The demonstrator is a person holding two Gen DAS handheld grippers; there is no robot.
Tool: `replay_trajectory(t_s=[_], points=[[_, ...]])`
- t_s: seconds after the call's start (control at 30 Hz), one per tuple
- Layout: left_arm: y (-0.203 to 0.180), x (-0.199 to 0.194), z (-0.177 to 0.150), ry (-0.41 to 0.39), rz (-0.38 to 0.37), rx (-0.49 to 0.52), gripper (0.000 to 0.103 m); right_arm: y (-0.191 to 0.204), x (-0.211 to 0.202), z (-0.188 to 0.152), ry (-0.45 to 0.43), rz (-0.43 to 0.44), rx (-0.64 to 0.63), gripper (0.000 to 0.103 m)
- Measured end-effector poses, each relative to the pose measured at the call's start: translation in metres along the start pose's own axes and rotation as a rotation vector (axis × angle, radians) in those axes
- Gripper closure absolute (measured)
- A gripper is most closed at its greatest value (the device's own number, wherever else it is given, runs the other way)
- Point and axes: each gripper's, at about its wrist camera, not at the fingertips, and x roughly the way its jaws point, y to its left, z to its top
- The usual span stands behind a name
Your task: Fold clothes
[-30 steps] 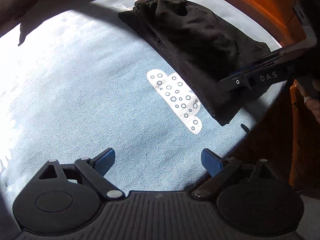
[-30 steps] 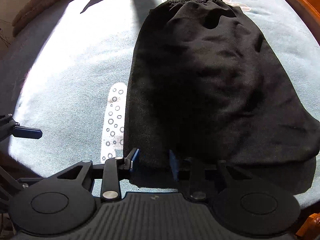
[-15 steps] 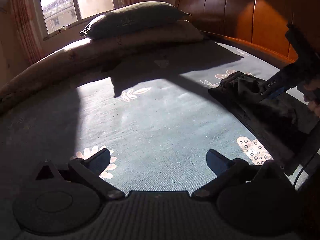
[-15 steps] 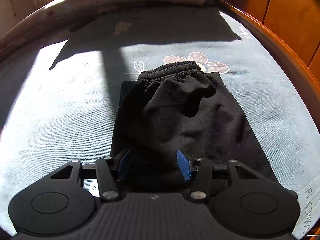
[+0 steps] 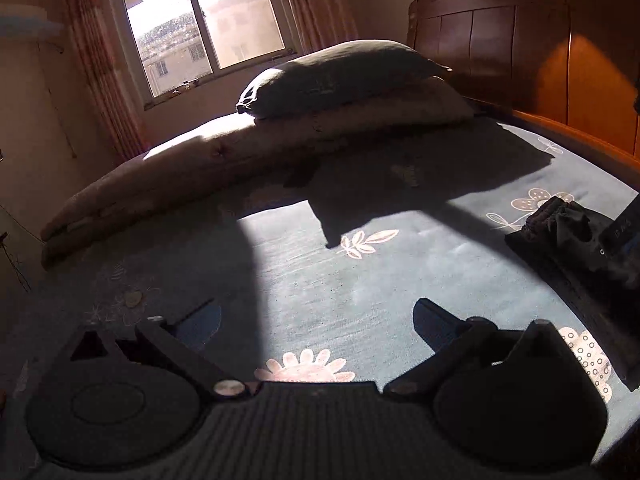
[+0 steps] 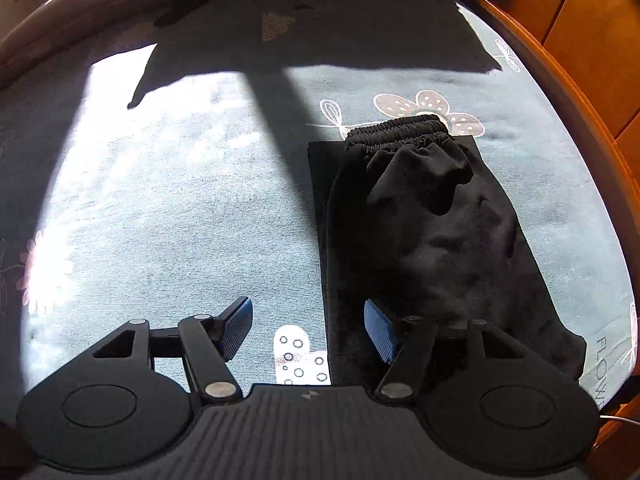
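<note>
A pair of black shorts (image 6: pixel 432 240) lies folded on the blue flowered bedsheet (image 6: pixel 180 208), its elastic waistband (image 6: pixel 400 130) at the far end. In the left wrist view the same black shorts (image 5: pixel 576 248) show at the far right. My right gripper (image 6: pixel 308 330) is open above the sheet, its right pad (image 6: pixel 380 336) over the near left edge of the shorts, holding nothing. My left gripper (image 5: pixel 316 320) is open and empty over bare sheet, well to the left of the shorts. Part of the right gripper's body shows at the right edge there.
Two stacked pillows (image 5: pixel 344 92) and a rolled quilt (image 5: pixel 168 184) lie at the head of the bed. A wooden headboard (image 5: pixel 500 40) and bed rail (image 6: pixel 560 92) run along the right. A window (image 5: pixel 204 24) with curtains is behind. Hard shadows cross the sheet.
Both grippers lifted and drew back from the shorts, tilting up to face the head of the bed. The right gripper opened wider and shifted left. The shorts stayed in place.
</note>
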Motion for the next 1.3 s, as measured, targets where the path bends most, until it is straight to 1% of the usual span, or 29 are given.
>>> replay_trajectory(t_s=[0.03,0.1,0.13,0.23,0.27,0.37,0.43,0.5,0.53,0.6,0.7,0.77,0.87,0.93,1.03,1.13,1.17,1.23,1.3], points=[[0.007,-0.005,0.009,-0.006,-0.004,-0.002,0.001,0.007,-0.016,0.001,-0.007,-0.007,-0.009,0.029],[0.022,-0.015,0.030,0.001,-0.024,-0.017,0.001,0.020,-0.048,0.002,-0.019,-0.014,-0.031,0.029],[0.029,-0.019,0.039,0.014,-0.035,-0.026,0.001,0.027,-0.066,0.004,-0.027,-0.019,-0.037,0.026],[0.045,-0.026,0.056,0.094,-0.075,-0.042,0.001,0.038,-0.104,0.004,-0.058,-0.034,-0.034,0.015],[0.048,-0.028,0.059,0.121,-0.085,-0.042,0.001,0.040,-0.114,0.003,-0.066,-0.032,-0.037,0.014],[0.051,-0.039,0.065,0.166,-0.079,-0.040,0.001,0.044,-0.141,-0.001,-0.089,-0.024,-0.046,0.010],[0.051,-0.050,0.068,0.185,-0.076,-0.043,0.001,0.046,-0.160,-0.004,-0.105,-0.019,-0.052,0.009],[0.049,-0.064,0.073,0.207,-0.091,-0.065,0.001,0.049,-0.178,-0.007,-0.120,-0.013,-0.058,0.009],[0.047,-0.071,0.076,0.219,-0.103,-0.078,0.001,0.050,-0.187,-0.008,-0.128,-0.011,-0.061,0.007],[0.041,-0.084,0.082,0.257,-0.121,-0.103,0.001,0.052,-0.206,-0.011,-0.143,-0.005,-0.067,0.006],[0.028,-0.101,0.088,0.332,-0.130,-0.116,0.001,0.051,-0.223,-0.018,-0.161,0.010,-0.079,0.006],[0.019,-0.113,0.092,0.372,-0.137,-0.129,0.001,0.047,-0.231,-0.024,-0.152,0.037,-0.063,0.003],[0.012,-0.127,0.097,0.426,-0.149,-0.168,0.001,0.043,-0.239,-0.031,-0.131,0.067,-0.051,0.002],[0.013,-0.132,0.099,0.468,-0.153,-0.223,0.001,0.042,-0.243,-0.035,-0.111,0.080,-0.052,0.002],[0.020,-0.134,0.098,0.557,-0.174,-0.343,0.001,0.041,-0.251,-0.037,-0.095,0.091,-0.056,0.002],[0.028,-0.131,0.094,0.611,-0.162,-0.451,0.001,0.040,-0.263,-0.039,-0.133,0.096,-0.077,0.001],[0.030,-0.131,0.092,0.624,-0.149,-0.470,0.001,0.040,-0.266,-0.039,-0.141,0.098,-0.083,0.000],[0.032,-0.130,0.092,0.638,-0.120,-0.468,0.001,0.039,-0.268,-0.039,-0.145,0.098,-0.093,0.000],[0.032,-0.128,0.093,0.648,-0.114,-0.450,0.001,0.038,-0.264,-0.041,-0.124,0.090,-0.100,0.000]])
